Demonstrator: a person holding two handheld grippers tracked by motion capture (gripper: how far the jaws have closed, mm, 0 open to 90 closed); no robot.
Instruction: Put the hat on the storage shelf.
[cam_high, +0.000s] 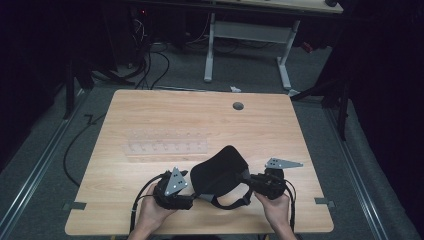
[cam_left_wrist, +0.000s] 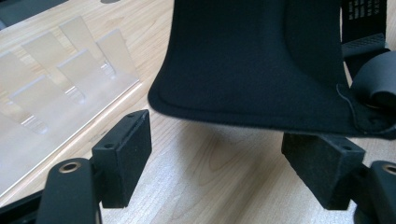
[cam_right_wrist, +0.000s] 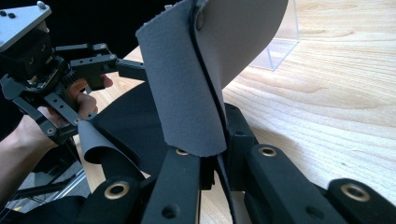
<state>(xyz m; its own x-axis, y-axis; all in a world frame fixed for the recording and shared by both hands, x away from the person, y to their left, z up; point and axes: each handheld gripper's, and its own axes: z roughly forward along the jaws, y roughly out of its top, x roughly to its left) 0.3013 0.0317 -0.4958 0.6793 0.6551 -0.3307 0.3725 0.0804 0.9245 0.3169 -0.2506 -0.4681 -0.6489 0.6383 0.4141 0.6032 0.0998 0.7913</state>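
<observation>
From above we see a black brace (cam_high: 220, 172) lifted over the near part of the table (cam_high: 150, 115), between our left gripper (cam_high: 192, 199) and right gripper (cam_high: 248, 181); a clear rack (cam_high: 165, 145) lies behind it.

In the left gripper view our jaws stand apart, released, under the brace's padded edge (cam_left_wrist: 252, 60), the rack (cam_left_wrist: 60, 70) alongside.

In the right gripper view our jaws are clenched on a grey flap (cam_right_wrist: 187, 93) of the brace.

On the desk (cam_high: 150, 107) the slotted rack (cam_high: 166, 142) lies left of centre — the padded brace (cam_high: 220, 172) is just before it to the right, between left gripper (cam_high: 192, 199) and right gripper (cam_high: 248, 179).
</observation>
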